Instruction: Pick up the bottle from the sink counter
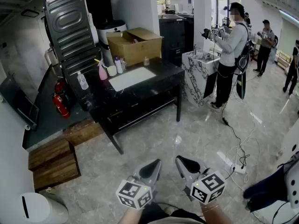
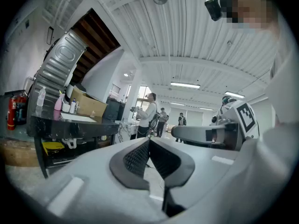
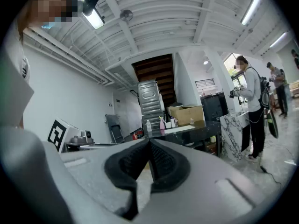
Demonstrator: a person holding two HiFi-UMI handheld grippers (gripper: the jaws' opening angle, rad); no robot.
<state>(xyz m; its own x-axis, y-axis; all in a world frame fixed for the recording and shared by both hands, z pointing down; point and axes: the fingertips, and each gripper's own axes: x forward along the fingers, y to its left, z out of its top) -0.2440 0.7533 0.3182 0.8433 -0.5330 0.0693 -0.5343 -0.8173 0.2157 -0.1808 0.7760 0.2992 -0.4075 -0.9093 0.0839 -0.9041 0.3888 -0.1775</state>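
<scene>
Left gripper (image 2: 149, 141) closed; clear bottle (image 1: 82, 80) afar

Two grippers (image 1: 157, 163) (image 1: 179, 159), perhaps four bottles (image 1: 82, 80) (image 1: 102, 72) (image 1: 118, 65) (image 1: 146, 61), one cardboard box (image 1: 135, 45), two fire extinguishers (image 1: 60, 105) (image 1: 59, 85)

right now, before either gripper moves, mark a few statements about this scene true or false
1. The left gripper and the right gripper are both shut and empty. True.
2. The clear bottle is lifted off the black counter. False: it stands on the counter, far from both grippers.
3. A cardboard box sits on the counter. True.
4. The pink bottle lies on the floor. False: it stands upright on the counter.
</scene>
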